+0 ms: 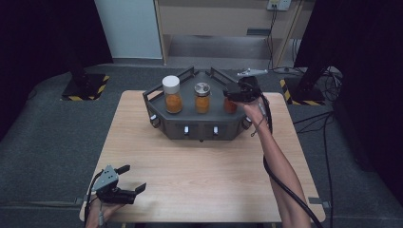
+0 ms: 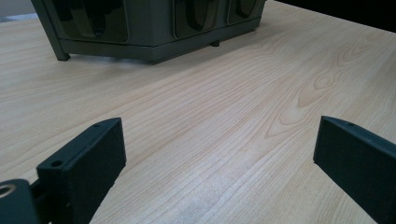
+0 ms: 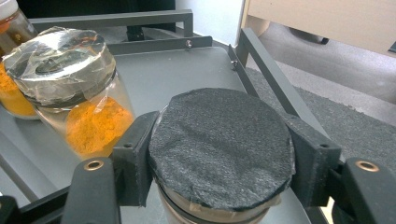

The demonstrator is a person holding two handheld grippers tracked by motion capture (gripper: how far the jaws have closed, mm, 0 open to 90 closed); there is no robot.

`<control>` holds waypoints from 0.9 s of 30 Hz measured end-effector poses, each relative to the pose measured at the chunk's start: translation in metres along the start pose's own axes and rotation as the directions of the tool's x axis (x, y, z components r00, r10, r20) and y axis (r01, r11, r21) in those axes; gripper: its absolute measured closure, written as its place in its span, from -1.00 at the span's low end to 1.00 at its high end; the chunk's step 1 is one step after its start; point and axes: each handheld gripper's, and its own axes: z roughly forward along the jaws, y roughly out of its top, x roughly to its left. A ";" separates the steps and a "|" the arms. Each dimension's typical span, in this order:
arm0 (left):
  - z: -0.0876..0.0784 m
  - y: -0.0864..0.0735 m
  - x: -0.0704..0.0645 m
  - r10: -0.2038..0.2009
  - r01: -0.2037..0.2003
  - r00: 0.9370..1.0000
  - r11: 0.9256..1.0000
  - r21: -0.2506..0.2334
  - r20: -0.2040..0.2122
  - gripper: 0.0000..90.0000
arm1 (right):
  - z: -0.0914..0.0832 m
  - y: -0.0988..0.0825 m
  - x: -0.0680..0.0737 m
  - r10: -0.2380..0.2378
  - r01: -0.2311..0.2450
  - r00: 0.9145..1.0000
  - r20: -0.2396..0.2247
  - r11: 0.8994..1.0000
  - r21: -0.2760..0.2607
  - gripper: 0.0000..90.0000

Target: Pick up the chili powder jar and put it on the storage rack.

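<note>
The left gripper rests open at the near left corner of the table, holding nothing and well apart from the work. Far right, the right gripper is clamped on the black-topped jar, which stands at the right end of the grey tray beside 2 other jars. I judge a straight vertical lift is needed; the foil-topped jar stands just beside it.

Grey tray at the wooden table's far edge: white-capped jar left, foil-capped jar centre. Right gripper over the tray's right jar; left gripper, jaws apart, well nearer than the tray, near-left.
</note>
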 end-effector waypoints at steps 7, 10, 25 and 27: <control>0.000 0.000 0.000 0.003 -0.003 1.000 1.000 0.001 -0.001 -0.96 | -0.004 -0.004 -0.001 0.014 -0.014 1.000 -0.004 1.000 -0.025 -0.39; 0.000 0.000 0.000 0.001 -0.001 1.000 1.000 -0.002 -0.002 -0.96 | -0.011 -0.004 -0.001 0.021 -0.020 1.000 0.007 0.999 -0.049 -0.49; 0.000 0.000 0.000 0.005 -0.005 1.000 1.000 0.000 0.000 -0.96 | -0.049 0.015 0.009 -0.051 0.046 0.998 -0.046 0.992 -0.116 -0.73; 0.000 0.000 0.000 0.005 -0.005 1.000 1.000 0.000 0.000 -0.96 | -0.054 0.017 0.011 -0.055 0.048 0.997 -0.056 0.991 -0.124 -0.74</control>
